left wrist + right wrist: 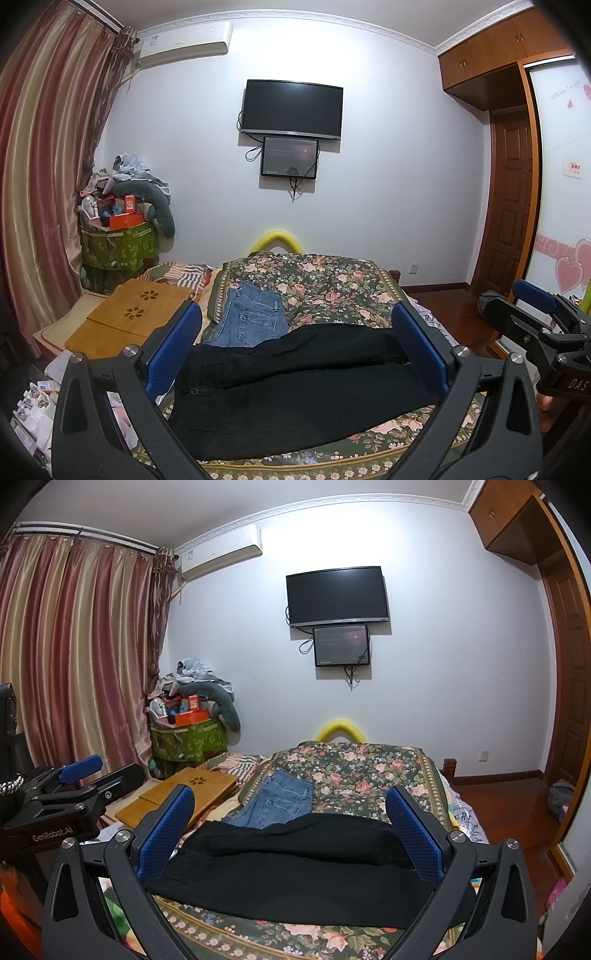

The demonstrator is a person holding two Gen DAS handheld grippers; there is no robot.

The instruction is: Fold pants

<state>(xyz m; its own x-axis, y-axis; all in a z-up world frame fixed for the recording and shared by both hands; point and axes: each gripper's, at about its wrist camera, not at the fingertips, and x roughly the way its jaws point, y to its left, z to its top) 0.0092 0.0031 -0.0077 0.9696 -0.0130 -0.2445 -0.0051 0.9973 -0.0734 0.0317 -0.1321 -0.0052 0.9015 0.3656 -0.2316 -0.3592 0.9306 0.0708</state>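
Note:
Black pants [295, 391] lie across the floral bedspread [332, 288], waistband with a button at the left, legs running right. My left gripper [295, 325] hovers above them, open, its blue pads wide apart with nothing between. In the right wrist view the same black pants [295, 867] lie below my right gripper [291, 808], which is open too and holds nothing. The right gripper's body [543, 325] shows at the right edge of the left view; the left gripper's body [70, 794] shows at the left of the right view.
Blue jeans [251, 317] lie flat beyond the black pants. A bamboo lap desk [136, 314] sits on the bed's left side. A cluttered green hamper [118, 243] stands by the curtain [40, 155]. A TV [291, 109] hangs on the far wall; wooden floor [443, 306] lies right.

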